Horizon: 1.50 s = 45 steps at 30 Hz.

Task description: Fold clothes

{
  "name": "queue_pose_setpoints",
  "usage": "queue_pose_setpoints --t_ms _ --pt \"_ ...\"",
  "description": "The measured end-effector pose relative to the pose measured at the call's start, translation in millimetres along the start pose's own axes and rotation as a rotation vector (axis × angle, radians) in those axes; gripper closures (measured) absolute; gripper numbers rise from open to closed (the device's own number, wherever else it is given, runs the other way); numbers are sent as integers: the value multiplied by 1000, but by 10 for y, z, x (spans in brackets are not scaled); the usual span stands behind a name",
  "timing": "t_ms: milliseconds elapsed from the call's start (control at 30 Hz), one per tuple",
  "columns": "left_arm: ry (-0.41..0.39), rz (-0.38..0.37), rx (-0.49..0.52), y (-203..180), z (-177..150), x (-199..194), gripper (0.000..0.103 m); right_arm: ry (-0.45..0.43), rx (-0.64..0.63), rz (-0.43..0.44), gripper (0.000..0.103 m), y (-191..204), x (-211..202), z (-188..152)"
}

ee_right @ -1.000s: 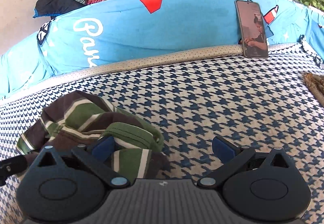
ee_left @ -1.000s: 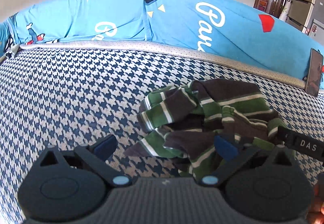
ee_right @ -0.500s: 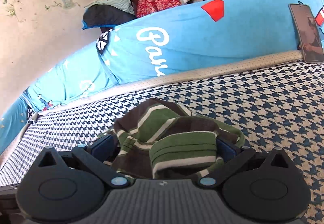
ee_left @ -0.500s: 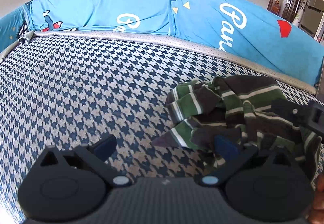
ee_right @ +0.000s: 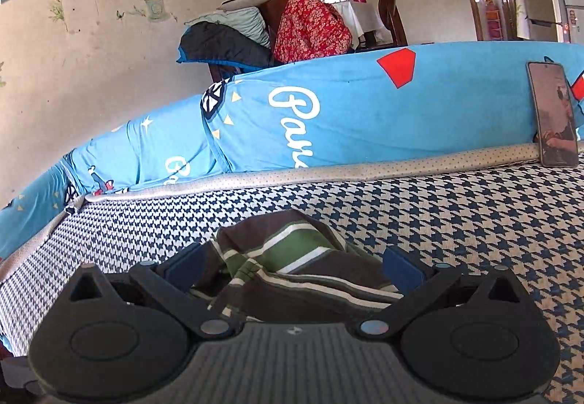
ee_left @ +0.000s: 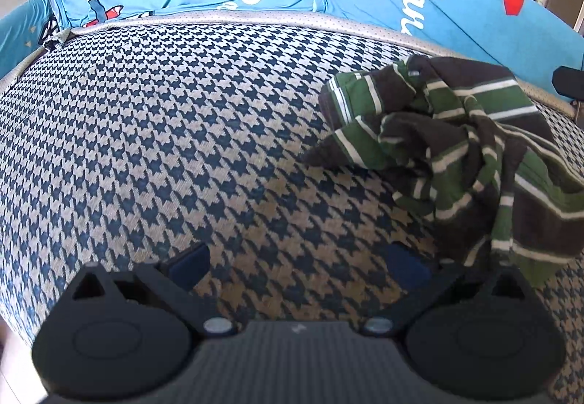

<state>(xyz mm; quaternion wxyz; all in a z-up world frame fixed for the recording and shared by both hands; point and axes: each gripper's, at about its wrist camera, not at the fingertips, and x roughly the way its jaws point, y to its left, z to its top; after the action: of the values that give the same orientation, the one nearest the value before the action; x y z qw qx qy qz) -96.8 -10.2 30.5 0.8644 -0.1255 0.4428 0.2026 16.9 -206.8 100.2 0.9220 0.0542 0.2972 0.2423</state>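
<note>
A crumpled green, brown and white striped garment [ee_left: 456, 148] lies on the houndstooth seat [ee_left: 146, 148]. In the left wrist view it sits to the right, and its lower edge droops over the right side of my left gripper [ee_left: 295, 265]. That gripper is open over bare seat fabric, with nothing between its fingers. In the right wrist view the garment [ee_right: 292, 258] is bunched between the spread fingers of my right gripper [ee_right: 292, 267], which is open around it. A dark part of the right gripper [ee_left: 565, 83] shows beyond the garment.
A blue printed cushion back [ee_right: 365, 119] runs along the far edge of the seat. A phone [ee_right: 554, 112] leans upright against it at the right. Piled bedding and a red cloth [ee_right: 310, 24] sit behind the cushion. Bare seat stretches left of the garment.
The left gripper has shifted left, off the garment. The right gripper has swung left onto the garment, which now lies between its fingers. Both stay open.
</note>
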Motion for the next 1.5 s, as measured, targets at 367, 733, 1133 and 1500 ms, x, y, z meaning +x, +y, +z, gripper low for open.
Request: queue_pose_setpoints --t_ms 367,733,1133,1500 --pt "-73 6 127 -225 365 -267 0 -31 12 -52 0 -257 -208 -8" --pt "-78 -32 175 -72 533 -105 0 -40 23 -66 0 -307 -222 1" --pt "-77 -5 110 107 635 56 0 -18 -9 -73 0 -271 -143 -23" --pt "-55 -45 127 83 645 93 0 -31 -84 -77 7 -314 -239 -6"
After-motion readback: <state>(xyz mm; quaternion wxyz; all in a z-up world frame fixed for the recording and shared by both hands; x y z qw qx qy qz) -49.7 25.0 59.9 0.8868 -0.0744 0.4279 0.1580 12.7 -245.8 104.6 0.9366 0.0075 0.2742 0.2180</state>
